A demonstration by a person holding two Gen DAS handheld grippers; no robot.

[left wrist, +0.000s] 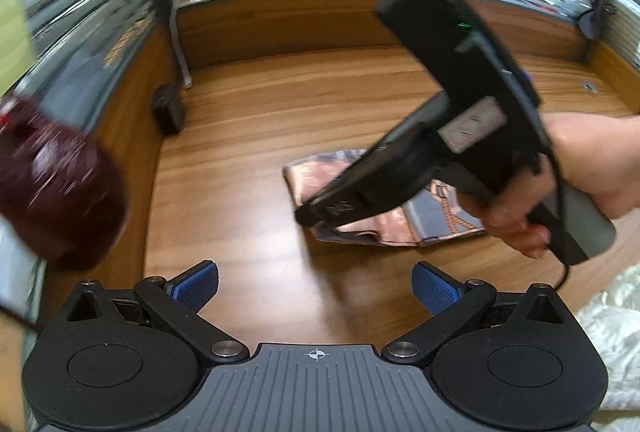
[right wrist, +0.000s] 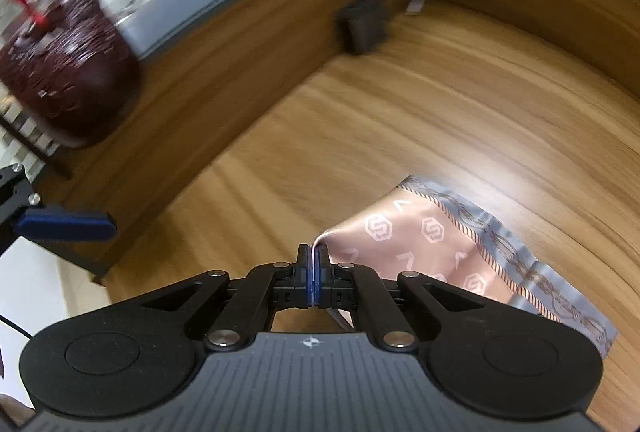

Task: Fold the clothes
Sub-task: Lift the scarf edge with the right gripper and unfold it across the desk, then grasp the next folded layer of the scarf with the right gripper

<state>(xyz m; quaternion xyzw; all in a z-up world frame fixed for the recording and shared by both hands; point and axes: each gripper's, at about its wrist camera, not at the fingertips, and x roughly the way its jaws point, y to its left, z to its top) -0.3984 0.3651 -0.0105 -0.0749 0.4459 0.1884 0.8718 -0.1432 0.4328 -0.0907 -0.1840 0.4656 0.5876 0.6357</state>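
Far left, on the ledge: dark red carved ornament [left wrist: 60, 183], blurred, clear of the work. Left gripper [left wrist: 316, 288]: blue pads [left wrist: 196, 286] spread wide, nothing between them, held off the wooden table [left wrist: 248, 119] and facing the cloth from the near side. Small black box [left wrist: 168, 109] at the back wall, well apart. Centre to right: patterned pink-and-grey scarf [left wrist: 424, 216] lies on the table in a compact, already layered shape; part hidden behind the right tool. Right gripper [right wrist: 314, 264]: jaws pressed together on a corner of the scarf [right wrist: 420, 244], fabric edge visibly pinched and lifted off the wood, the rest trailing away to the right. A hand [left wrist: 588, 167] holds that tool's grip. Judgement: a fold pass is in hand, with the pinched corner being carried. How many folds are already in, cannot tell. Next move calls for drawing the corner across to meet an opposite edge, keeping the slippery fabric from sliding; free left claw could pin the pile
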